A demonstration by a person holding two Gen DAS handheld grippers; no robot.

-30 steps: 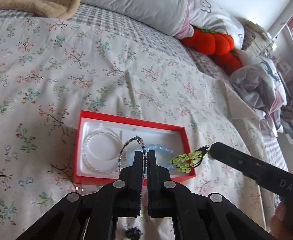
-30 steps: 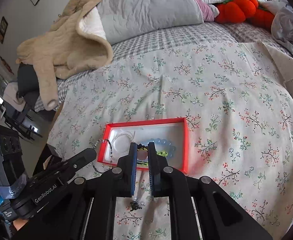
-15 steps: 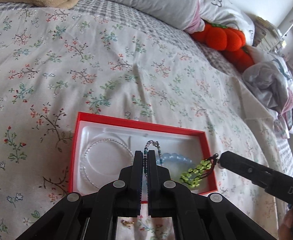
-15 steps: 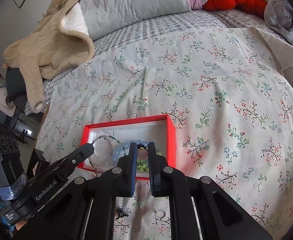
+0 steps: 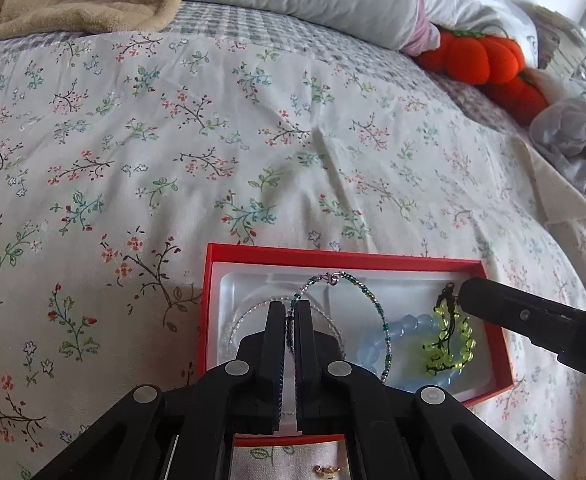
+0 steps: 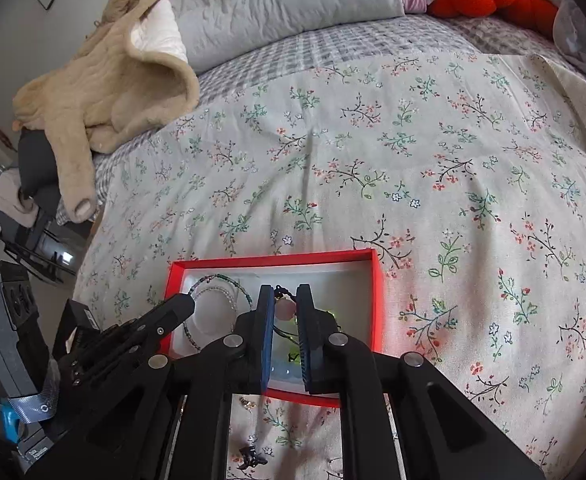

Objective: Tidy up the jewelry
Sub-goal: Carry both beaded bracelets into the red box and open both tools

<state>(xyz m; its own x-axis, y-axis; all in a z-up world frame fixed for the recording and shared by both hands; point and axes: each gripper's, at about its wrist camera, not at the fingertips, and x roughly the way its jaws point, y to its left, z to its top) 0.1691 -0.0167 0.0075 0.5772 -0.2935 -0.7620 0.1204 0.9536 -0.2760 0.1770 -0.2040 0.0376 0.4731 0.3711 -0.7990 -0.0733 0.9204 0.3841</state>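
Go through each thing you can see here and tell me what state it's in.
Red box: open, no lid on, on the bed.
Teal beaded bracelet: pinched in left gripper, looping over the box.
Green beaded bracelet: cord at right gripper, beads resting in the box.
Blue bracelet: lying in box.
Clear bracelet: lying in box.

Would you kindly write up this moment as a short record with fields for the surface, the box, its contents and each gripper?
surface: floral bedspread
box: red box with white tray, open, on the bedspread
in box: clear bead bracelet; pale blue bead bracelet
left gripper: shut on teal bead strand, loop hanging over the box
right gripper: pinching black cord of green bead bracelet, low over the blue one
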